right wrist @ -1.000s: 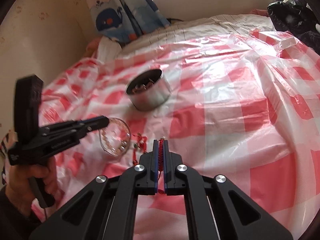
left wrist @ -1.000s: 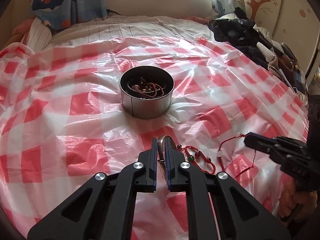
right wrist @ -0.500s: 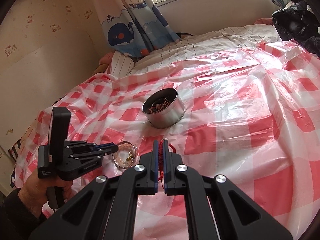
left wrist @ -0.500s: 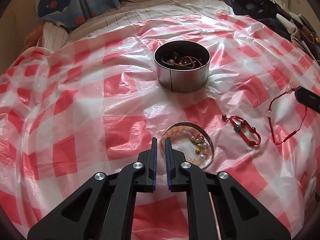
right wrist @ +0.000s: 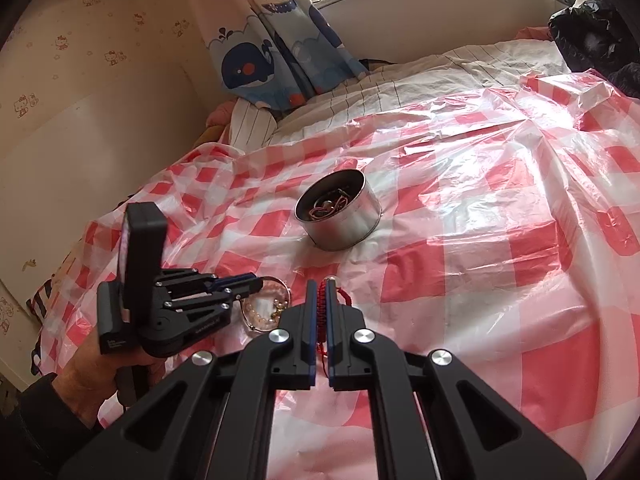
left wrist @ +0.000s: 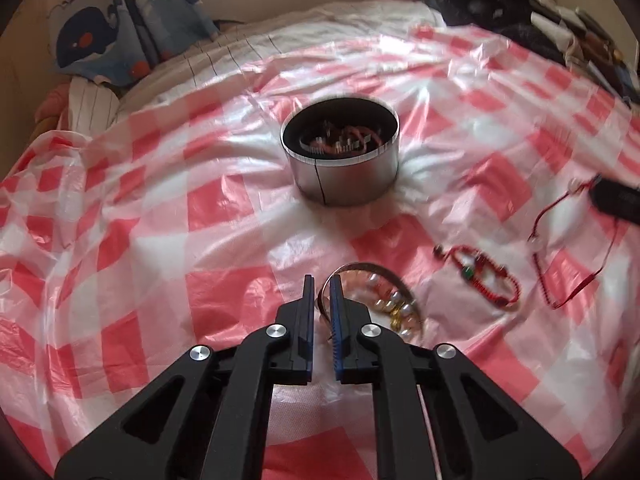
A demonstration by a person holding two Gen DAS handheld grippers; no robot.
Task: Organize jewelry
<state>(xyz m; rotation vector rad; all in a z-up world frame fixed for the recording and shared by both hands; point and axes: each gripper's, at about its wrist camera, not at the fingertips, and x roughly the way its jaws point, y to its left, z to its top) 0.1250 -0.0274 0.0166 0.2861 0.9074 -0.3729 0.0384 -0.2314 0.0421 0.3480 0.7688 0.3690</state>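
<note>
Nearest, by the close edge of the red-and-white checked sheet (left wrist: 168, 300), the left gripper (left wrist: 321, 280) is closed almost all the way. The rim of the silver bangle (left wrist: 362, 270) sits in the thin gap, and it looks pinched there. A string of pearls (left wrist: 394, 304) shows inside the ring; I cannot tell if it is joined to the bangle. Just to the right, a red bracelet with a green bead (left wrist: 480, 276) lies loose on the sheet. The right gripper (right wrist: 320, 284) is squeezed tight on a thin red cord bracelet (right wrist: 346, 296), which hangs from its tips. Farther out, near the middle of the sheet, stands the round metal tin (left wrist: 344, 184) with more jewelry already in it. A whale curtain (right wrist: 248, 64) hangs at the far side.

The job now looks like taking both pieces to the tin. Keep both pinches firm, lift the bangle slowly in case the pearls slide off, and let go only when right above the tin's mouth.

A second ago the bangle stood on edge between the left fingers. Now its round face and the pearls show. The tin sits more to the right in that view.
</note>
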